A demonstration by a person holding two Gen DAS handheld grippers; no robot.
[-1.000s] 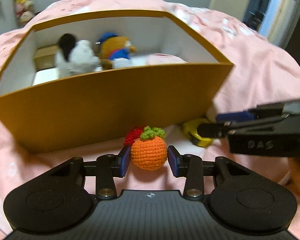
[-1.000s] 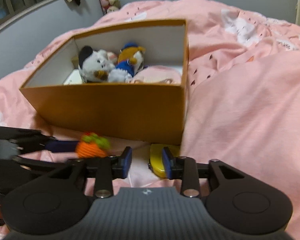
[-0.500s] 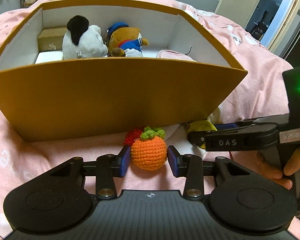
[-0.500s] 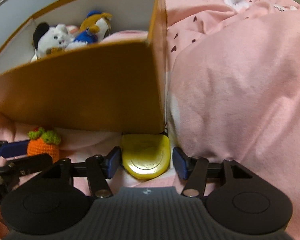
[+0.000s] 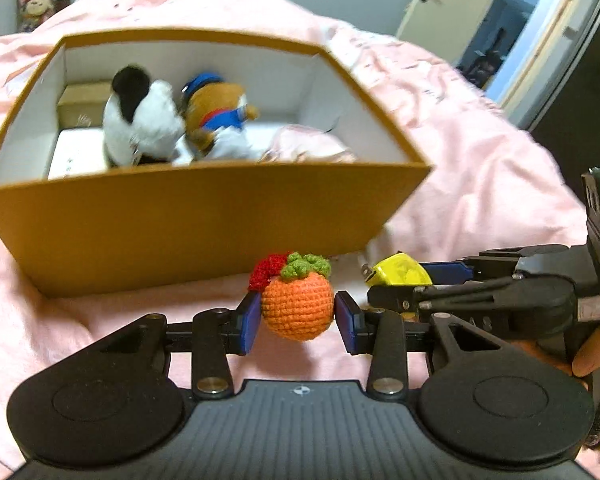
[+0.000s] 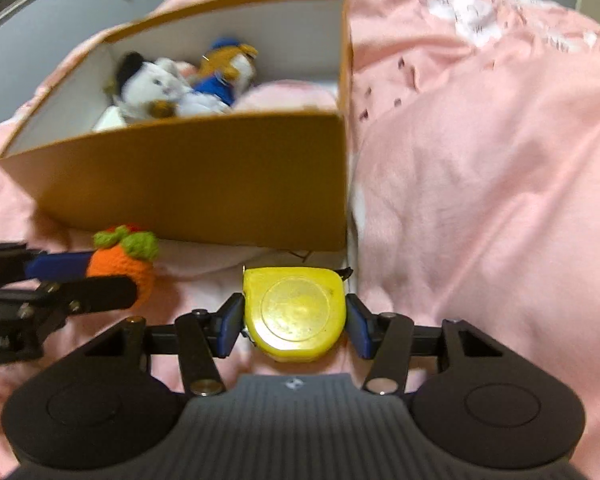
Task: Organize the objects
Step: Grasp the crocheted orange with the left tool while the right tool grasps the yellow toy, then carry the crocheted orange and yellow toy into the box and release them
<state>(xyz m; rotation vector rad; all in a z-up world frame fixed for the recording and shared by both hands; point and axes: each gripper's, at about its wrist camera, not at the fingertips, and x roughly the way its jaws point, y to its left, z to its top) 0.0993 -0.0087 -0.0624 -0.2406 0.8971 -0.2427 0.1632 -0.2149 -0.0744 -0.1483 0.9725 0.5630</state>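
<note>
The left gripper (image 5: 298, 316) is clamped on a crocheted orange fruit (image 5: 298, 306), lifted just off the pink bedspread (image 5: 480, 184), probably so it can clear the wall of the box. Beside it, the right gripper (image 6: 294, 322) is closing its jaws around a yellow tape measure (image 6: 294, 312), its pads already touching the flat sides. Directly ahead stands the open orange box (image 5: 204, 220), already holding two plush toys (image 5: 172, 120), the likely destination for both items.

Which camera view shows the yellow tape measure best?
The right wrist view: the yellow tape measure lies flat-face up, whole, between the right gripper pads. The left wrist view shows only its corner behind that gripper.
</note>
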